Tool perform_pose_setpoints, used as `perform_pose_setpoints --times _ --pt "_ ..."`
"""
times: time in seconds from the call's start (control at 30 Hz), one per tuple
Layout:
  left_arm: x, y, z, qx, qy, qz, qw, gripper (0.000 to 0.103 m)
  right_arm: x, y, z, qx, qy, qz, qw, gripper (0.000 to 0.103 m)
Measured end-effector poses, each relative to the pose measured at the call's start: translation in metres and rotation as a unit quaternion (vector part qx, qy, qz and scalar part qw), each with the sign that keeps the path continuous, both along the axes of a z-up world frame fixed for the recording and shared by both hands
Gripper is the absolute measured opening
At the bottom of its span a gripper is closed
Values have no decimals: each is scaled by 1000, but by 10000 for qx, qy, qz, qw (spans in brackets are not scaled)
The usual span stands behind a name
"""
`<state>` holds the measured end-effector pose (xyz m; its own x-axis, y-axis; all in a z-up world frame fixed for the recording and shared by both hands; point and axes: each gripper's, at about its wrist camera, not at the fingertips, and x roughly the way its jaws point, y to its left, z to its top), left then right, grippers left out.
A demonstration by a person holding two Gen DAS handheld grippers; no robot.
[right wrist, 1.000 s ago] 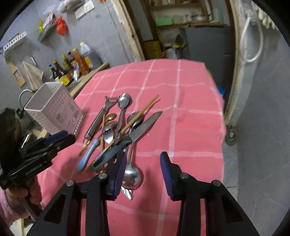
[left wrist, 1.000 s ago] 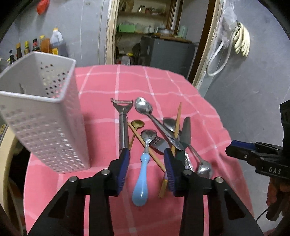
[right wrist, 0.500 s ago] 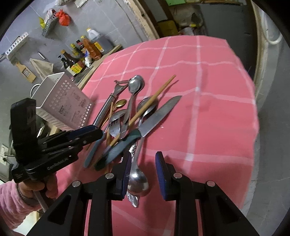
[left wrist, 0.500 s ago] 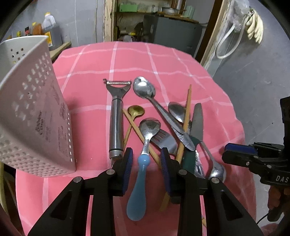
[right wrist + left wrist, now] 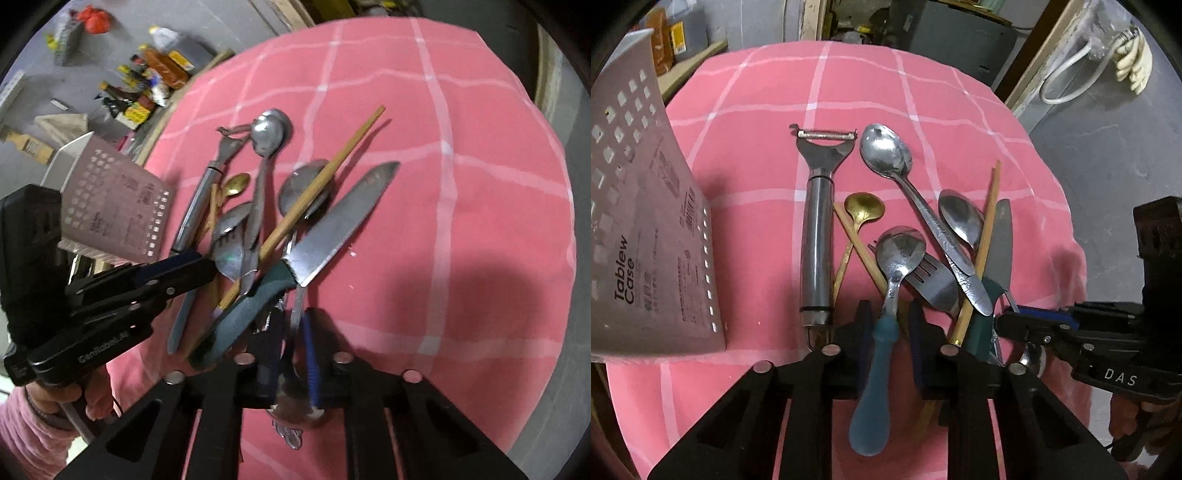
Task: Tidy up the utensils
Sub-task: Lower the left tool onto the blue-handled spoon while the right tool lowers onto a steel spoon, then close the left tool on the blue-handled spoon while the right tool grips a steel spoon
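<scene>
utensil pile on a pink checked tablecloth (image 5: 757, 155), near edge of the table.

left gripper (image 5: 886, 325): jaws have just been closing, now pinched on the blue-handled spoon (image 5: 882, 332); long axis near to far, bowl pointing far, blue handle toward the camera.

right gripper (image 5: 291, 339): jaws have just been closing, now clamped on the handle of a steel spoon (image 5: 295, 314); the far part of its handle runs under the knife, the near end blurred beneath the pads.

contents, counted in the left wrist view:
- peeler (image 5: 818, 236), one, leftmost, blade end far, axis near to far.
- large steel spoon (image 5: 886, 155), one, bowl far-left, handle slanting near-right.
- gold spoon (image 5: 864, 208), one, small, bowl far.
- smaller steel spoon (image 5: 960, 218), one.
- fork (image 5: 934, 284), one, under the spoons.
- wooden chopsticks (image 5: 988, 221), two, crossing.
- knife (image 5: 1001, 240), one, green handle near, tip far.

white perforated utensil holder (image 5: 646, 240), one, lying on its side left of the pile.
</scene>
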<state>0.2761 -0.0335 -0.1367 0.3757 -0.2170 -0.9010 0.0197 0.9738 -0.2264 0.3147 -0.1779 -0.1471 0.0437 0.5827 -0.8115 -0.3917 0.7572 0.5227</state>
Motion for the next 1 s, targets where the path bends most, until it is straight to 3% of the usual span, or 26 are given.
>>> perform_pose_setpoints --times 0.17,0.6,0.8,1.0 --pt "-6 -4 4 -7 152 -6 9999 12 -8 -13 -1 -9 353 -98 9993 6" --pt "-49 -2 10 -560 530 57 9970 11 -66 -45 11 -163 378 -410 9983 5" --pt "-73 1 16 -865 183 123 9960 11 -81 -58 26 219 37 -713 9972 5" --pt "-93 9 43 -1307 -626 225 9892 11 -88 -65 45 708 -477 -978 9915 5"
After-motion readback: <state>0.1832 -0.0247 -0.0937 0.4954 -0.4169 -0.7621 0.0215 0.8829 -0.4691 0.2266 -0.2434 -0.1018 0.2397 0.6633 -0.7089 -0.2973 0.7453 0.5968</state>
